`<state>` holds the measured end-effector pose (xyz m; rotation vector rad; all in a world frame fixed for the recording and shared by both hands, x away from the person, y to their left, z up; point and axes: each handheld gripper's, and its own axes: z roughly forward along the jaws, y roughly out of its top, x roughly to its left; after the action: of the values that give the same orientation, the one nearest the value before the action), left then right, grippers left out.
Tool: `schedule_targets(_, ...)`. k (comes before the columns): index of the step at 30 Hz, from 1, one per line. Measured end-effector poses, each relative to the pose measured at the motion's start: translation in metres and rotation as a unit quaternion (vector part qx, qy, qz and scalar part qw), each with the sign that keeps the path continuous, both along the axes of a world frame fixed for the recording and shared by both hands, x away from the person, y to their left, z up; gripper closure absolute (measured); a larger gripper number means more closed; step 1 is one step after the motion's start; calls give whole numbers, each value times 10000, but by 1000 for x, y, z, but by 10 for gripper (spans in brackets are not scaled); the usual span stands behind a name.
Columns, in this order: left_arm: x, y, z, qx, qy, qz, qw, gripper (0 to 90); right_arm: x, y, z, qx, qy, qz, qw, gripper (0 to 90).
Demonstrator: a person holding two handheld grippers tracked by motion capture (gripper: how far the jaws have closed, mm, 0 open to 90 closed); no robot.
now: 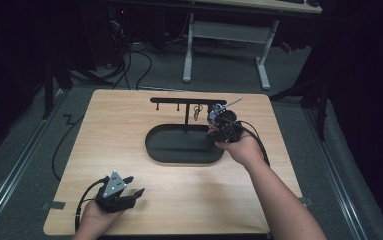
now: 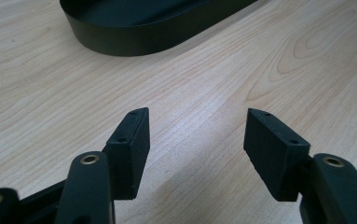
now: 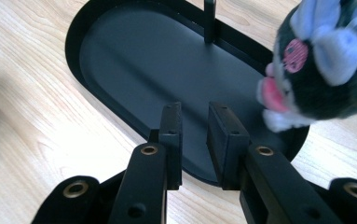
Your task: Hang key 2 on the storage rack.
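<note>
Black plush toy (image 3: 320,70) is seen dangling at two o'clock of the right gripper (image 3: 195,109), whose jaws are held barely apart and empty over the tray (image 3: 143,60), so they should probably be widened before the toy is approached, while the left gripper (image 2: 197,116) is rested wide open and empty at seven o'clock on the bench (image 2: 50,93).

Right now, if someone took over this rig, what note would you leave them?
Left gripper: open, empty, low over the wooden table near its front left corner.
Right gripper: jaws a narrow gap apart, nothing between them, over the black oval tray of the hook stand.
Plush toy: free of the jaws, beside the right gripper, apparently hanging at the right end of the stand's bar; its hook is hidden.
Key ring: hangs from the bar.
Done: toy seemingly hung.
Left: confirm it holds, withdraw the right hand.
</note>
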<state>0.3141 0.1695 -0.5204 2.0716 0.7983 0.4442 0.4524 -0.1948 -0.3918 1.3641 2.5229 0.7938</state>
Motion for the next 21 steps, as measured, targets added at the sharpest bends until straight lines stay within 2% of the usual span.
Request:
schedule_targets(2, 0, 0, 0, 4, 16, -6, 10000, 415, -6, -4, -10, 116, -98, -17, 9999, 765)
schedule_targets(6, 0, -1, 0, -20, 49, -16, 10000, 415, -16, -7, -21, 236, -166, -84, 9995, 753)
schedule_targets(7, 0, -1, 0, -24, 55, -18, 10000, 415, -23, -10, -28, 353, -232, -161, 9990, 752)
schedule_targets(8, 0, -1, 0, -24, 55, -18, 10000, 415, -23, -10, -28, 353, -232, -161, 9990, 752)
schedule_targets(9, 0, -1, 0, -21, 60, -27, 10000, 415, -31, -14, -35, 436, -327, -198, 9983, 746)
schedule_targets(12, -1, -2, 0, -13, 62, -39, 10000, 416, -39, -18, -41, 447, -422, -221, 9979, 733)
schedule_targets(15, -2, -4, -1, -3, 74, -76, 9999, 415, -58, -31, -51, 596, -702, -344, 9952, 710)
schedule_targets(18, -2, -6, -2, 4, 94, -99, 9999, 415, -73, -40, -60, 561, -955, -344, 9933, 676)
schedule_targets(21, -2, -8, -2, 7, 113, -113, 9999, 415, -87, -49, -71, 511, -1063, -364, 9923, 667)
